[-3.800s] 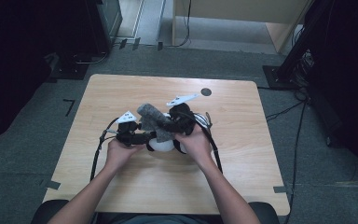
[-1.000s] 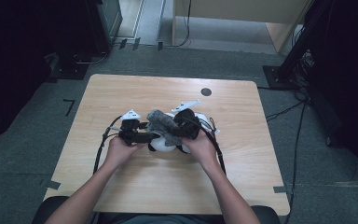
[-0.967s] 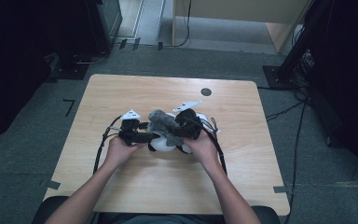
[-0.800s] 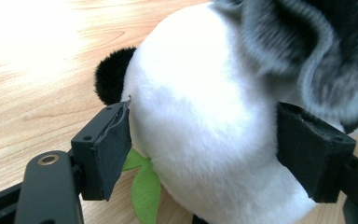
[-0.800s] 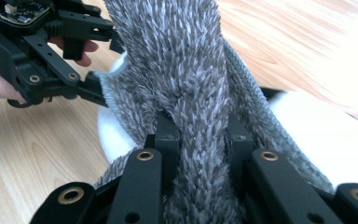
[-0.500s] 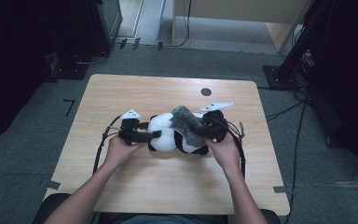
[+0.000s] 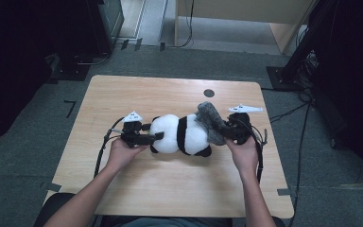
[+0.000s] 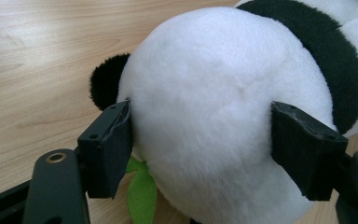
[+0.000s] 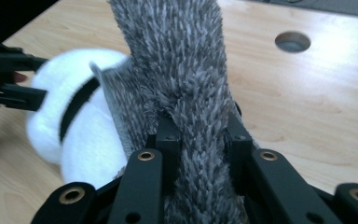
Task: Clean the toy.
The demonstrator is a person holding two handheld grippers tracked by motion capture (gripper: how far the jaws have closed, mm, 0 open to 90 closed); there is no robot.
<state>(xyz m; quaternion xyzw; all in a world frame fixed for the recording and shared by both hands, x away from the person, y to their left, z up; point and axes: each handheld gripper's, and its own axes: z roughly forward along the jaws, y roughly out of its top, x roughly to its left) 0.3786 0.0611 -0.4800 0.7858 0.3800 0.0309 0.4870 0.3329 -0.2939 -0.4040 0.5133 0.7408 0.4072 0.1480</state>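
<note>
A black-and-white panda plush [image 7: 179,135] lies on its side across the middle of the wooden table [image 7: 123,94]. My left gripper [image 7: 155,137] is at its left end. In the left gripper view the jaws have just been closing, and their pads press both sides of the panda's white head [image 8: 214,116]. My right gripper [image 7: 224,132] is at the panda's right end, shut on a shaggy grey cloth [image 7: 209,120]. In the right gripper view the grey cloth [image 9: 177,56] rises from between the jaws of the right gripper [image 9: 200,135] and drapes against the panda [image 9: 74,135].
A round hole [image 7: 209,93] is set in the table behind the panda. A green felt leaf [image 8: 142,196] pokes out under the head. Cables trail from both grippers toward the front edge. Dark equipment and stands surround the table on the floor.
My right gripper has moved to the right with the grey cloth. The panda now lies stretched out between the grippers. The left hand has stayed in place.
</note>
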